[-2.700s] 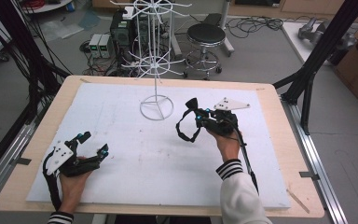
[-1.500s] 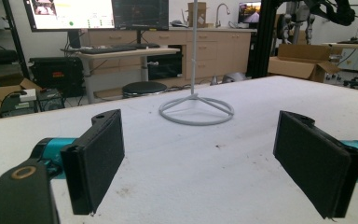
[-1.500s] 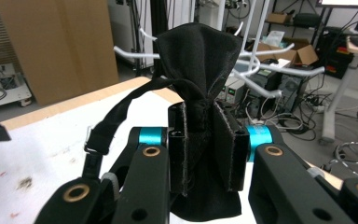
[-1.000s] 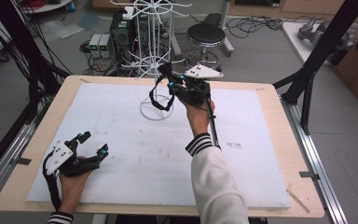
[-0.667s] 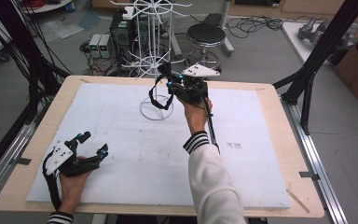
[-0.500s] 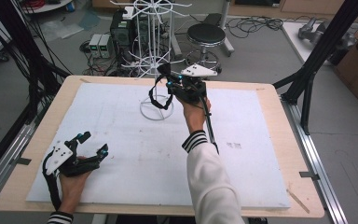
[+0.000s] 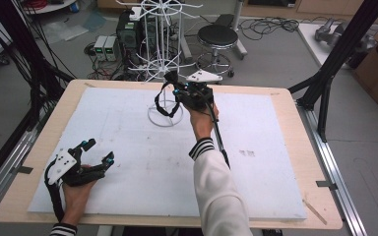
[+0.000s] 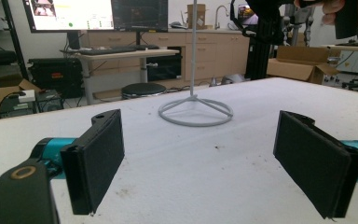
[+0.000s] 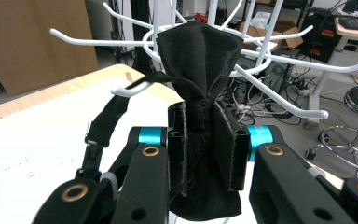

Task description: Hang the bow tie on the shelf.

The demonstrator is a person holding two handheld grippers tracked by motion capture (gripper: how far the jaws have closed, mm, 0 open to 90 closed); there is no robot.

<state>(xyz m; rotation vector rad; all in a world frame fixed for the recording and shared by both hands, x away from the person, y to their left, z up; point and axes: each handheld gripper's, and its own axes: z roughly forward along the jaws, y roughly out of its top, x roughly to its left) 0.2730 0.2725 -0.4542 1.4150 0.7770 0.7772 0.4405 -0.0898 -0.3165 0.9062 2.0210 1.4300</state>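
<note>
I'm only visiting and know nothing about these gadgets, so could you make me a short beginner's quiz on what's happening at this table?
1. True or false: the right gripper has its fingers closed on a black fabric item.
2. Multiple choice: the left gripper is
A) shut on a cup
B) open, low over the white mat, holding nothing
C) raised up at the rack
3. Fill in: the black strap is looped over a white ____ of the wire rack.

Key
1. True: the fabric is pinched between the two fingers.
2. B: its two pads stand wide apart.
3. Hook; the rack's ring base stands on the mat.
</note>
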